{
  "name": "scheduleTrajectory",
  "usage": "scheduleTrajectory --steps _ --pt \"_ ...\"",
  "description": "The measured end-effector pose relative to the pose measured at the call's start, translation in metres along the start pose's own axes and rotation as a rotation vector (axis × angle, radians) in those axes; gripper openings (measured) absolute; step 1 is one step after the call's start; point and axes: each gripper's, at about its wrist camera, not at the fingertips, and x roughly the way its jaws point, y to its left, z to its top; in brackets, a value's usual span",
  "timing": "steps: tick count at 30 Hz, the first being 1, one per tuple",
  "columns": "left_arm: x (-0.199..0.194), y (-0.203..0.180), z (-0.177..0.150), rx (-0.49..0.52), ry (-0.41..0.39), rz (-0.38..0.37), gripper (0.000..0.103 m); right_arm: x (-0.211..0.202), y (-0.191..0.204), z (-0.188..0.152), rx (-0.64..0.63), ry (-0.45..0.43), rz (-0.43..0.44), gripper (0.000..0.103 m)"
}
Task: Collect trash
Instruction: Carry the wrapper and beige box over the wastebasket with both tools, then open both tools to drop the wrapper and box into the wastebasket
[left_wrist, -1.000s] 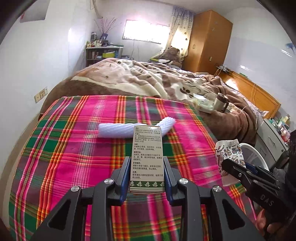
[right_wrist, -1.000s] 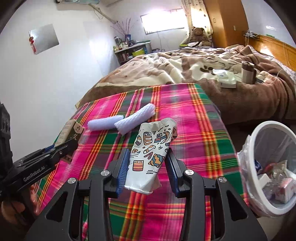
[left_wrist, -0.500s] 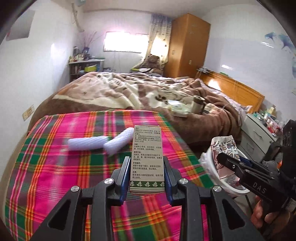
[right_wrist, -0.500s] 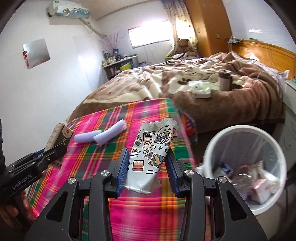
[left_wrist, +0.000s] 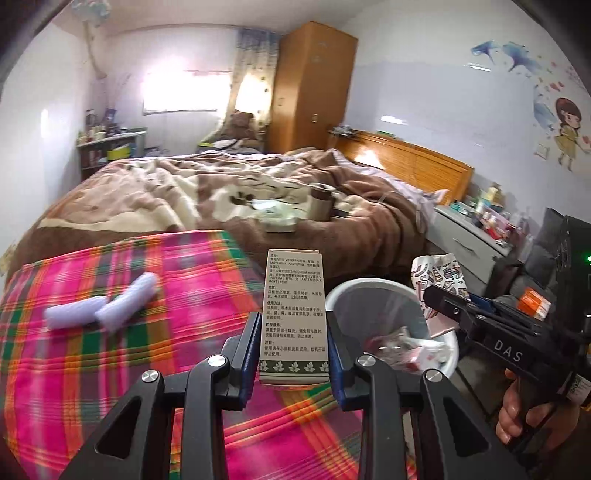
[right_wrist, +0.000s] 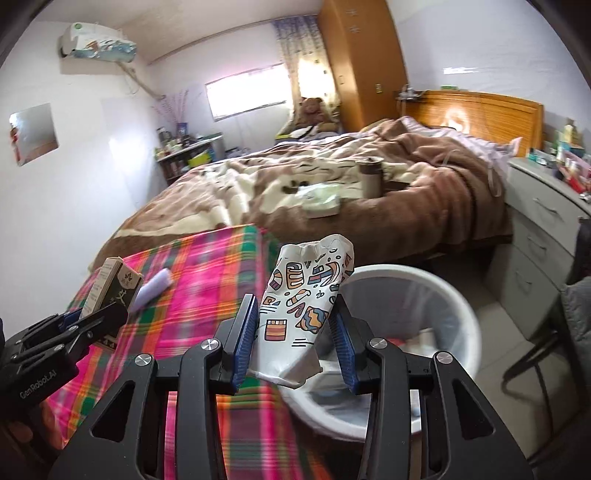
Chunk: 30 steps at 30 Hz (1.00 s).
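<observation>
My left gripper (left_wrist: 292, 332) is shut on a small upright carton (left_wrist: 294, 314) with printed text, held over the edge of the plaid cloth beside the white trash bin (left_wrist: 347, 291). My right gripper (right_wrist: 295, 325) is shut on a crushed patterned paper cup (right_wrist: 303, 295), which hangs over the near rim of the bin (right_wrist: 443, 288). The bin has a clear liner and holds several wrappers. Each gripper shows in the other's view: the right one (left_wrist: 434, 295) with the cup (left_wrist: 439, 273) at right, the left one (right_wrist: 110, 314) with the carton (right_wrist: 110, 288) at left.
Two white foam sleeves (left_wrist: 99, 306) lie on the pink and green plaid cloth (left_wrist: 110, 362). Behind it is a bed with a brown blanket (left_wrist: 184, 192), a flask (left_wrist: 319, 203) and a tissue pack on it. Grey drawers (right_wrist: 535, 229) stand right of the bin.
Both grippers have swung right from over the plaid cloth toward the bin, each still holding its item. The bin now lies right in front of both.
</observation>
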Motion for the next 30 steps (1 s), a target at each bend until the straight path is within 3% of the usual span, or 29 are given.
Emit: scheduleTrajectory --steps 15,30 --pt "0.053 -0.076 0.005 0.092 0.067 -0.112 0.033 0.009 -0.062 -0.003 0.043 0.046 -0.111 0.041" --pt "0.105 -0.108 -0.005 0.113 0.181 -0.157 0.034 0.03 -0.093 -0.007 0.023 0.153 -0.132 0.042"
